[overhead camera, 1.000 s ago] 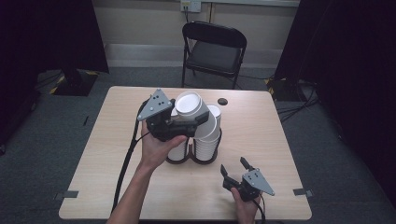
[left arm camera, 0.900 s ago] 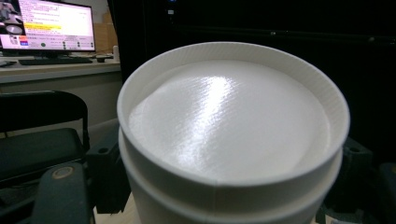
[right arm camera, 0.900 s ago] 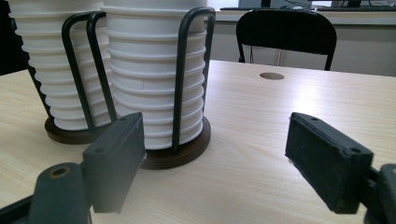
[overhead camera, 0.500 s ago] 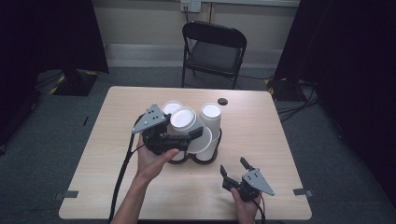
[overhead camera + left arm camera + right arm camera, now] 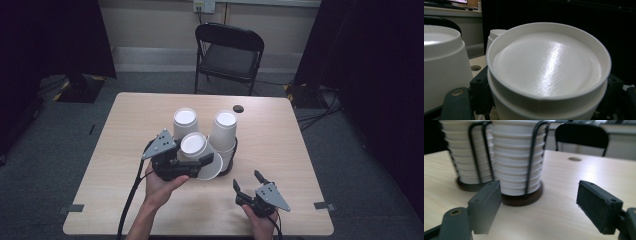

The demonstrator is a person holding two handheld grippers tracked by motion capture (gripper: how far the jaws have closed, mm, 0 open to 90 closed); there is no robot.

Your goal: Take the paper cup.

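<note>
Left gripper (image 5: 192, 165) has its jaws clamped on an upside-down white paper cup (image 5: 196, 150), pinching the wall from both sides near the rim end, base facing up between the jaws; in the left gripper view the cup (image 5: 549, 67) sits right between both black pads, looks like more than one nested. Cup is light, thin-walled, crushes easily and the waxy wall is a bit slick, so I'd judge a gentle squeeze low on the wall near the rolled rim is the safest hold, not mid-wall. Just beyond the jaws stand two stacks of inverted cups in black wire holders, left stack (image 5: 185, 122) and right stack (image 5: 223, 132), the held cup nearly touching them; the wire uprights (image 5: 531, 157) and the neighbouring stack are what could snag the rim on any move. Right gripper (image 5: 247, 189) rests on the table (image 5: 300, 150) with jaws wide apart, nothing between them, stacks ahead of it. Small dark hole (image 5: 238, 108) in the tabletop past the stacks, folding chair (image 5: 230, 55) behind
</note>
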